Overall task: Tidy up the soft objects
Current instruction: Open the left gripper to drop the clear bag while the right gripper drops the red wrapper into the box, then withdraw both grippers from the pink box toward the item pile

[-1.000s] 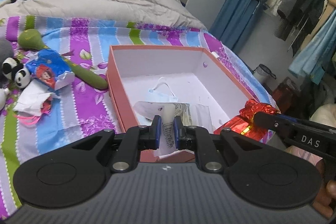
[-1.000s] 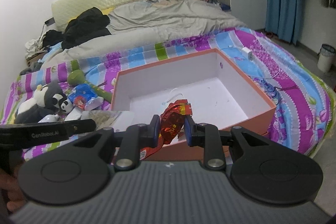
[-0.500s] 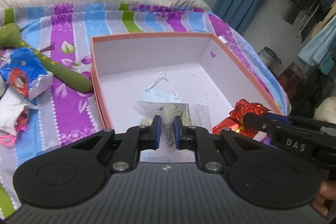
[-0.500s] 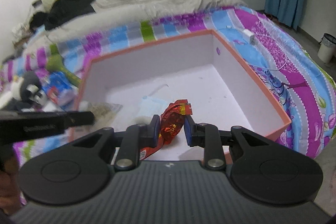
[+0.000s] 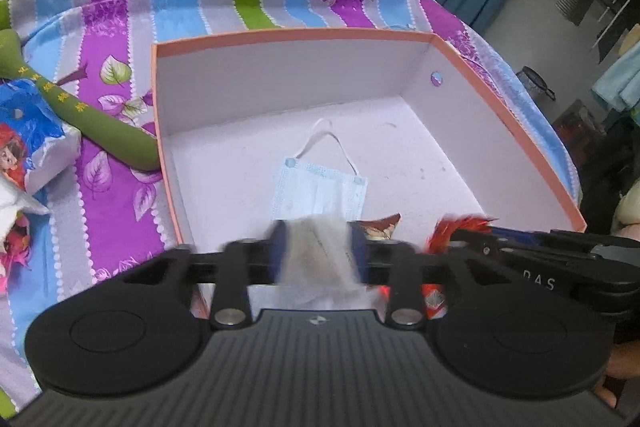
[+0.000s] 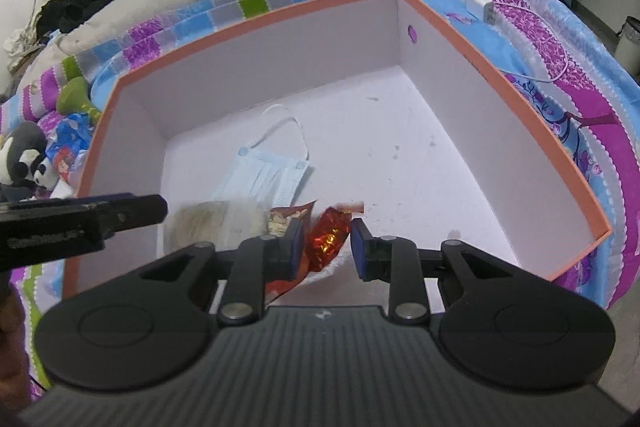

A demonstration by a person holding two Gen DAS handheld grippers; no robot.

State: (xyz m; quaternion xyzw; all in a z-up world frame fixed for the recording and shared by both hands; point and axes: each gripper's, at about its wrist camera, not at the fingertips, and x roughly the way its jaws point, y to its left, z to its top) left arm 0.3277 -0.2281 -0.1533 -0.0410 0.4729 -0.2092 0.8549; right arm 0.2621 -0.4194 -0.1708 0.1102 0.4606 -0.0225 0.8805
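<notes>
Over the near edge of the orange box (image 6: pixel 500 75) on the bed (image 5: pixel 120 47): left gripper (image 5: pixel 316 255) fingers opening around a clear packet (image 5: pixel 316 251); right gripper (image 6: pixel 325 245) fingers opening, red foil wrapper (image 6: pixel 328 239) loose between them; face mask (image 6: pixel 268 179) on the box floor.

- My left wrist camera looks steeply down, close over the box (image 5: pixel 280 39).
- My right one likewise; both share its mask (image 6: pixel 264 179).
</notes>
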